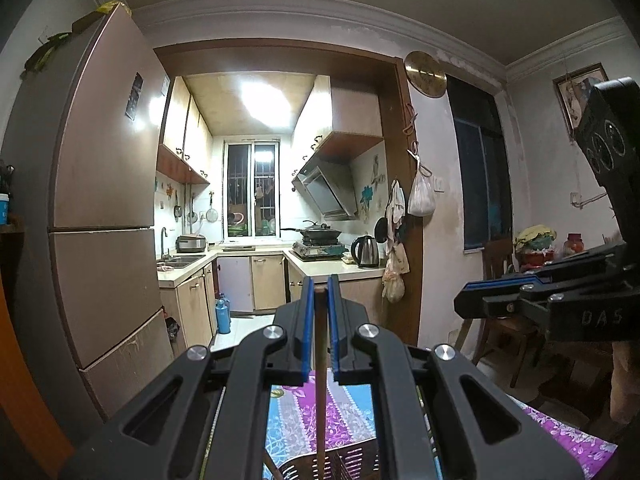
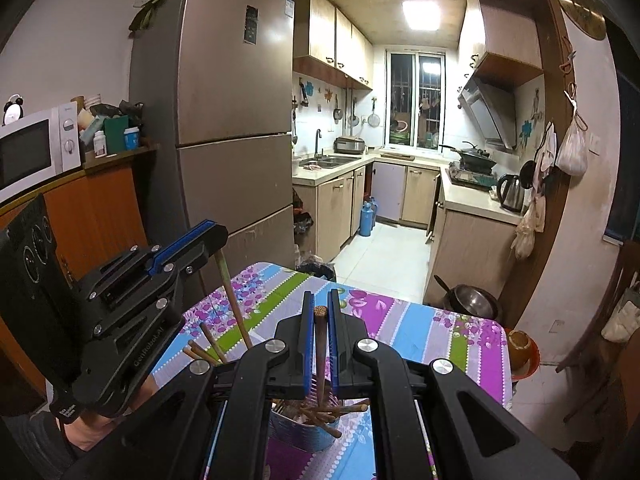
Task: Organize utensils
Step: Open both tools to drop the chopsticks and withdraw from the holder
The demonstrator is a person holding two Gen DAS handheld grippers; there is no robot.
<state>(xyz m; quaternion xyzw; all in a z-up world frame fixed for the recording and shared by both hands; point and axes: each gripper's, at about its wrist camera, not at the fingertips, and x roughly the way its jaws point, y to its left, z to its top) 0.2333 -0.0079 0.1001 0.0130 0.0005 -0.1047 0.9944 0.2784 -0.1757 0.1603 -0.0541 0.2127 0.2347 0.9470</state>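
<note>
Chopsticks: each gripper's jaws pinch 1 upright, left gripper (image 1: pixel 319 292) and right gripper (image 2: pixel 320 312), poised over the holder (image 2: pixel 304 432) at 6 o'clock, likely for dropping in.

In the left wrist view, the thin brown chopstick (image 1: pixel 320 364) runs down out of the bottom of the frame, so its lower end cannot be seen. A dark slotted basket (image 1: pixel 332 465) at the bottom middle is mostly behind the left gripper (image 1: pixel 319 288). The right gripper (image 1: pixel 560 300) is cut off at the right edge.

In the right wrist view, the cup (image 2: pixel 304 434) at the bottom middle is half hidden by the black arms of the right gripper (image 2: pixel 320 306). How many sticks lie in it is hard to count. The microwave (image 2: pixel 36 150) is cut off at the left edge. The hand (image 2: pixel 94 426) at the lower left shows only a small part.
</note>
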